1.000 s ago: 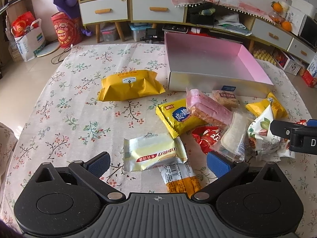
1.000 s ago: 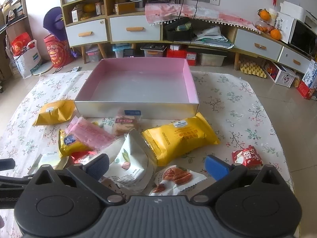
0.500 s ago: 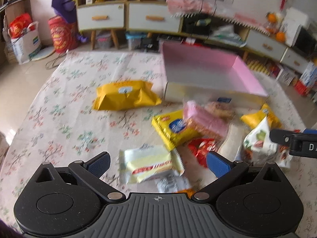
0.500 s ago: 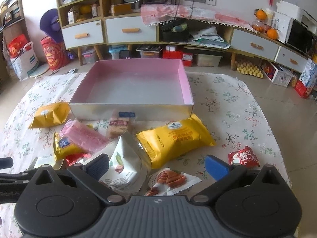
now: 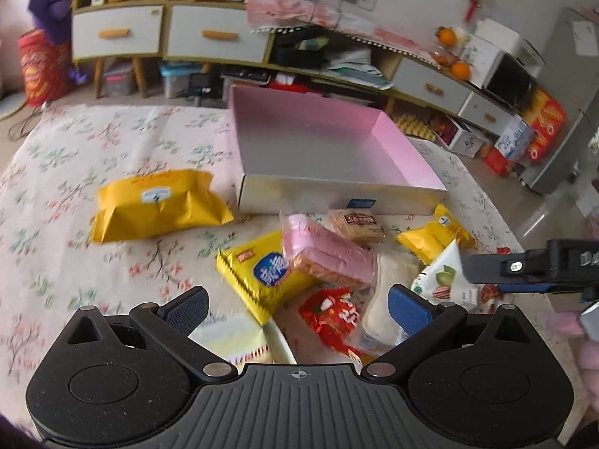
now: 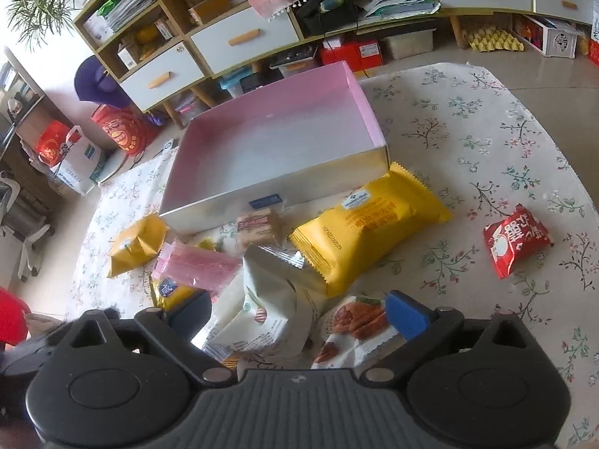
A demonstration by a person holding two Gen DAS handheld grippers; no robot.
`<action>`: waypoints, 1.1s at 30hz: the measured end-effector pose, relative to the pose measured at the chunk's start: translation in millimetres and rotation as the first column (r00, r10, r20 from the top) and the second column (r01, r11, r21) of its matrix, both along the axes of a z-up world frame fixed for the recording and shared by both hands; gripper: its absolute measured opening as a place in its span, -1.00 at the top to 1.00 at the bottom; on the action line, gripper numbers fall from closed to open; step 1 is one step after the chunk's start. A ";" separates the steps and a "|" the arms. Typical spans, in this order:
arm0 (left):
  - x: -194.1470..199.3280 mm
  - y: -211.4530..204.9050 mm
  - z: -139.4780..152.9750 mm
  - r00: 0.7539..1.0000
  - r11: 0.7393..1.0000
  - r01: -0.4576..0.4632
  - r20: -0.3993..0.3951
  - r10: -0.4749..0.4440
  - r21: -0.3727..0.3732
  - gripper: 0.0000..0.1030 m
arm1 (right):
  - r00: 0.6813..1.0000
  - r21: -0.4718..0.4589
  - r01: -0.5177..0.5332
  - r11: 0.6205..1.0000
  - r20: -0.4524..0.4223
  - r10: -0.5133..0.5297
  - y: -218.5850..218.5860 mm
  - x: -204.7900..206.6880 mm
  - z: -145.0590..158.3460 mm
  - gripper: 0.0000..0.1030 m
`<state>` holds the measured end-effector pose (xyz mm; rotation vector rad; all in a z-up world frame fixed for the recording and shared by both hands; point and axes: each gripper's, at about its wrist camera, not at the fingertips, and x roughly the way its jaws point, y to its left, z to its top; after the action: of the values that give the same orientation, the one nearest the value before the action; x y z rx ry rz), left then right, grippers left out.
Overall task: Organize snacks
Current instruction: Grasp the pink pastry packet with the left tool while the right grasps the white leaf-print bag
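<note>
Since a second ago both views have swung: the right tool point(image 6: 295, 316) now looks down at a tilt, the pink box point(image 6: 359, 101) lying diagonal in its view; the left tool point(image 5: 297, 305) has moved closer over the pile. Box sits on the floral desk point(image 6: 468, 142), nothing in it, snacks heaped just before its near wall. Large yellow packet point(image 6: 370, 224): long axis diagonal, one end touching the box corner. Red packet point(image 6: 516, 239) lies well apart to the right. Both tools spread wide, gripping nothing; right one hangs over the white pouch point(image 6: 262, 318).
</note>
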<state>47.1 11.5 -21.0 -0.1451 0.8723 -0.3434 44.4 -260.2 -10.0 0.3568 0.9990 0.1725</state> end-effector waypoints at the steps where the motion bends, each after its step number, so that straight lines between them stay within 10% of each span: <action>1: 0.7 -1.0 -2.5 1.000 1.000 0.003 0.008 -0.003 0.010 -0.95 | 1.000 0.019 0.006 1.000 0.001 -0.006 -2.2 -0.7 1.6 -0.63; 18: 15.9 -0.6 -2.9 0.999 0.992 0.001 0.042 0.004 -0.124 -0.18 | 0.999 0.229 0.031 0.973 -0.033 -0.024 -26.0 10.9 -0.2 -0.12; 33: 39.1 -1.2 -32.0 0.993 0.953 -0.113 -0.059 0.100 -0.281 0.20 | 0.998 0.188 -0.017 0.982 -0.058 0.029 -9.9 13.8 -9.5 0.11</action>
<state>86.2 10.3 -53.0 -0.4667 0.8519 -0.3643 58.1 -270.1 -19.6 0.5247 1.0505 0.2792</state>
